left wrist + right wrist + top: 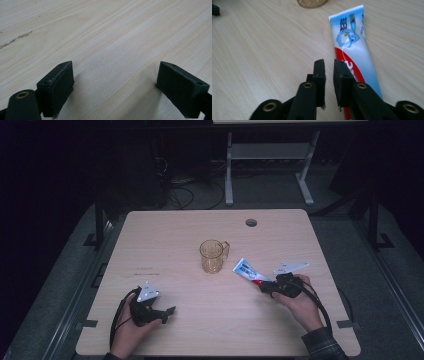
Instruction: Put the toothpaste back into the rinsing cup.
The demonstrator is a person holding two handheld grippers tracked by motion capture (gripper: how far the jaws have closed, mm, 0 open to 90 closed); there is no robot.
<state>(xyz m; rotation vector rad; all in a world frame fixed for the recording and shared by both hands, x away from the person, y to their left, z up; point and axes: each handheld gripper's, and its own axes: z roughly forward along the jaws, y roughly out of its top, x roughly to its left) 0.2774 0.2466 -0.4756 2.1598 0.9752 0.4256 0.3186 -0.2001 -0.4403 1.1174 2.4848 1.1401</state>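
A toothpaste tube, white and blue with a red band, lies flat on the wooden table just right of a clear amber cup with a handle. My right gripper sits low at the tube's near end. In the right gripper view its jaws stand a narrow gap apart with nothing between them, and the tube runs past the right jaw and under it. The cup's base shows at the top edge. My left gripper rests near the front left, its jaws wide open over bare wood.
A round cable hole sits near the table's far edge. Beyond the table stand a white desk frame and loose cables on the dark floor. Bare wood lies between the two grippers.
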